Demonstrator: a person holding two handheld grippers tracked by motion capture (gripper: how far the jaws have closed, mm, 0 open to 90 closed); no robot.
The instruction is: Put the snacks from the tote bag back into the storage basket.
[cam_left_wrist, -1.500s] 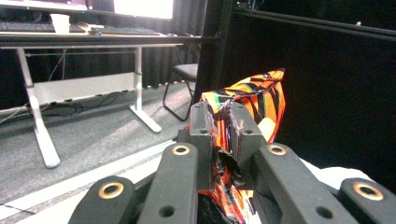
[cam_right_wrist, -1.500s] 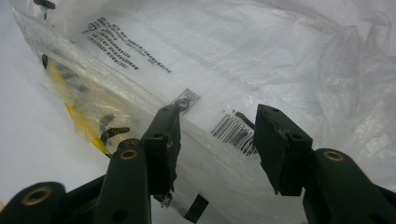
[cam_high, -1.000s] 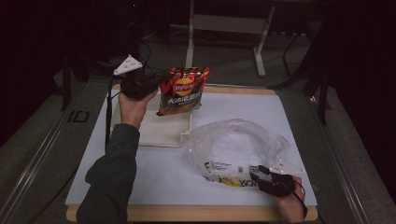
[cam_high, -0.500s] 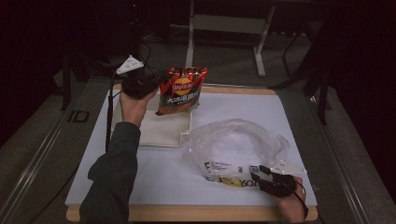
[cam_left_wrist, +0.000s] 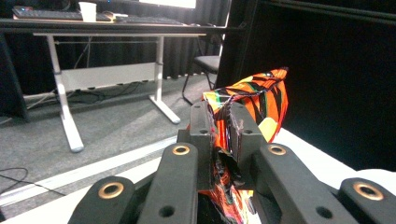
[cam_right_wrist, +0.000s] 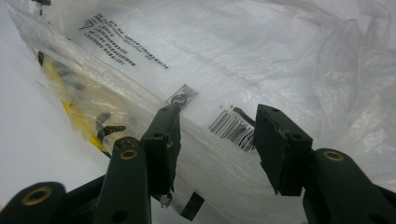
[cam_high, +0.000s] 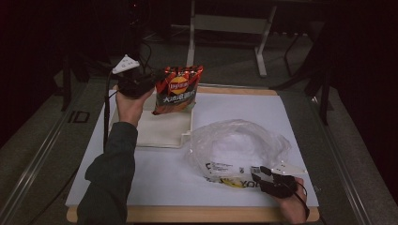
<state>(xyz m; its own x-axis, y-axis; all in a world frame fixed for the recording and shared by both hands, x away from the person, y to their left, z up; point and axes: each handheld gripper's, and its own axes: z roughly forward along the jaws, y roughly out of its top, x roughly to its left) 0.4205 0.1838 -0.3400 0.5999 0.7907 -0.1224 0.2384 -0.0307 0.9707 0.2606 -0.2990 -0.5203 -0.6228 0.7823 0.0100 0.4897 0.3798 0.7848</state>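
A red and orange chip bag (cam_high: 177, 89) hangs above the back left of the white table top (cam_high: 150, 173). My left gripper (cam_high: 151, 83) is shut on the bag's left edge. In the left gripper view the crinkled bag (cam_left_wrist: 252, 107) is pinched between the two jaws of that gripper (cam_left_wrist: 223, 135). A crumpled clear plastic bag (cam_high: 237, 147) with printed text and a barcode lies at the right. My right gripper (cam_high: 259, 171) stands open at its near edge. The right gripper view shows that gripper (cam_right_wrist: 215, 135) with its jaws apart over the plastic bag (cam_right_wrist: 243, 60), one jaw on each side of the barcode.
A flat cream cloth or pouch (cam_high: 162, 129) lies on the table under the chip bag. Behind the table stand a white desk frame (cam_high: 225, 23) and dark curtains. A black cable (cam_high: 106, 117) trails from the left gripper along the table's left edge.
The left gripper has lifted the chip bag slightly and tilted it. The right gripper has stayed at the plastic bag's near edge.
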